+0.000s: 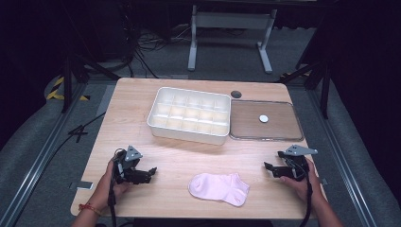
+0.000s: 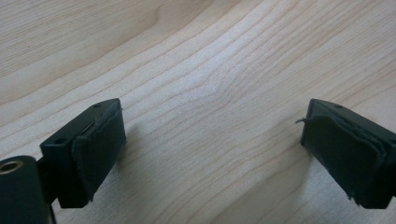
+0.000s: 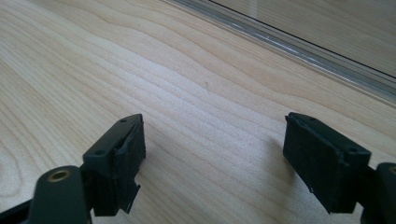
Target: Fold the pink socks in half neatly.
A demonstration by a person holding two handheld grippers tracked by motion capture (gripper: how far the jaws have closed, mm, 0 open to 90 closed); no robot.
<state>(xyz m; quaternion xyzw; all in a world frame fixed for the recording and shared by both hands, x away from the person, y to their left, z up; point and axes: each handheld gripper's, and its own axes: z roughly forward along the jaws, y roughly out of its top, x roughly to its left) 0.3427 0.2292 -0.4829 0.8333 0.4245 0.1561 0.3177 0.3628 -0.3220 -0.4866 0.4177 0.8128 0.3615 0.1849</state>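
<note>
Pale pink ankle sock [image 1: 219, 188]: lower centre of frame, flat on wooden bench [image 1: 179, 158], long axis left-right, midway between left gripper [image 1: 152, 172] and right gripper [image 1: 267, 167]; both fingers wide, empty.

My left gripper [image 1: 150, 172] is black with a grey plate on top; my right gripper [image 1: 268, 167] is the same black and grey; the sock [image 1: 219, 188] between them is plain pale pink; the table [image 1: 165, 156] is light wood with wavy grain; the divided box [image 1: 189, 115] is cream white; the lid [image 1: 265, 120] is clear with a white round spot.
</note>
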